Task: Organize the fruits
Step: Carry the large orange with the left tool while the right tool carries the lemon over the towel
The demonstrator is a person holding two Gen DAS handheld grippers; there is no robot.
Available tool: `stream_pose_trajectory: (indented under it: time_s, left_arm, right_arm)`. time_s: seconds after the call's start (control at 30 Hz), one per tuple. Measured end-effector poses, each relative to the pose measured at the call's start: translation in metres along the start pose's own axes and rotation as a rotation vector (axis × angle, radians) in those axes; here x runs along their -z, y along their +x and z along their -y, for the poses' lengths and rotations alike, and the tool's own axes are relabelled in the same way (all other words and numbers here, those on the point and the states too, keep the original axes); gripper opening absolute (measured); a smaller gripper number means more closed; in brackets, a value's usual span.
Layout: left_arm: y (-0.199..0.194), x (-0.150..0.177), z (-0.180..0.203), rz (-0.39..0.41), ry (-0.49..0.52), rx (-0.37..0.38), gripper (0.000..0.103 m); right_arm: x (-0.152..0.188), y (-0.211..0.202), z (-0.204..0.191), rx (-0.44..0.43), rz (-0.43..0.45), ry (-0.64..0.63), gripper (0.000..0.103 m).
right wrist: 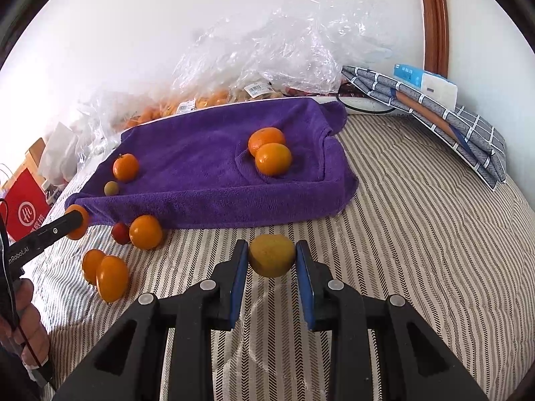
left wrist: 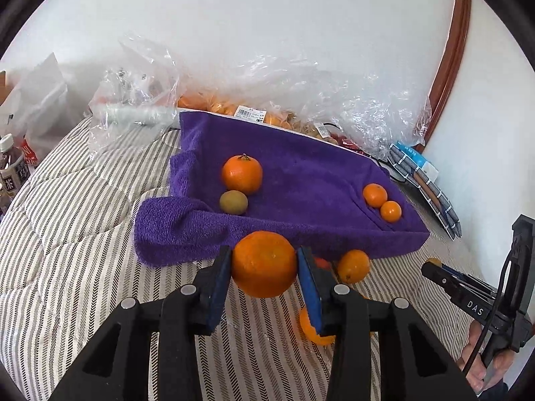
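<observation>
My left gripper [left wrist: 264,264] is shut on a large orange [left wrist: 264,262], held just in front of the purple towel-covered tray [left wrist: 301,173]. My right gripper [right wrist: 271,260] is shut on a yellowish citrus fruit [right wrist: 271,255] above the striped bedding, near the tray's front edge. On the tray's left lie an orange [left wrist: 241,173] and a green-brown fruit [left wrist: 233,202]. On its right lie two small oranges [left wrist: 375,195] [left wrist: 390,211]. Loose oranges [right wrist: 145,232] [right wrist: 112,277] and a small red fruit [right wrist: 120,233] lie on the bedding in front of the tray.
Crumpled clear plastic bags [left wrist: 301,90] with packed fruit lie behind the tray against the white wall. A folded checked cloth with a tissue pack [right wrist: 434,100] lies at the back right. Bottles [left wrist: 11,167] and a red bag [right wrist: 26,207] stand at the far left.
</observation>
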State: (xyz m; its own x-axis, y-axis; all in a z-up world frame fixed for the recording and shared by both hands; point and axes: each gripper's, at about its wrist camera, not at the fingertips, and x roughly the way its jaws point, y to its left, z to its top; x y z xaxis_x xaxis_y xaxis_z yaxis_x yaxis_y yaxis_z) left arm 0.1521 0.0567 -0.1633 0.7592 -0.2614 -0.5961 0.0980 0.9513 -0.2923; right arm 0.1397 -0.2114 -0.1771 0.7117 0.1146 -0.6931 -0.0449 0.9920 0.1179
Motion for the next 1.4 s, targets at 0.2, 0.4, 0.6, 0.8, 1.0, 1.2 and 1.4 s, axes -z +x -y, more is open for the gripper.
stream_pose_trajectory:
  time_s: [0.2, 0.4, 0.6, 0.8, 1.0, 1.2, 1.4]
  left_arm:
    - [-0.004, 0.000, -0.002, 0.023, -0.008, -0.010, 0.038]
    - [-0.007, -0.001, -0.006, 0.034, -0.027, -0.016, 0.038]
    - [-0.008, 0.000, -0.004, 0.040, -0.024, -0.018, 0.038]
    - [-0.011, -0.001, -0.005, 0.046, -0.029, -0.022, 0.038]
    - [-0.012, -0.003, -0.003, 0.049, -0.022, -0.039, 0.038]
    - [-0.020, -0.008, -0.004, 0.072, -0.033, -0.047, 0.038]
    - [-0.033, -0.025, 0.001, 0.088, -0.037, -0.043, 0.038]
  right_arm:
    - [0.000, -0.001, 0.002, -0.013, 0.005, 0.018, 0.028]
    - [0.000, -0.001, 0.003, -0.018, 0.004, 0.023, 0.028]
    - [0.000, -0.001, 0.004, -0.021, 0.007, 0.033, 0.028]
    - [0.001, -0.002, 0.004, -0.023, 0.011, 0.036, 0.028]
    - [0.000, -0.002, 0.003, -0.014, 0.006, 0.028, 0.028]
    - [-0.007, -0.009, 0.001, -0.002, 0.003, 0.010, 0.028]
    - [-0.028, -0.020, -0.003, 0.005, 0.049, -0.028, 0.028]
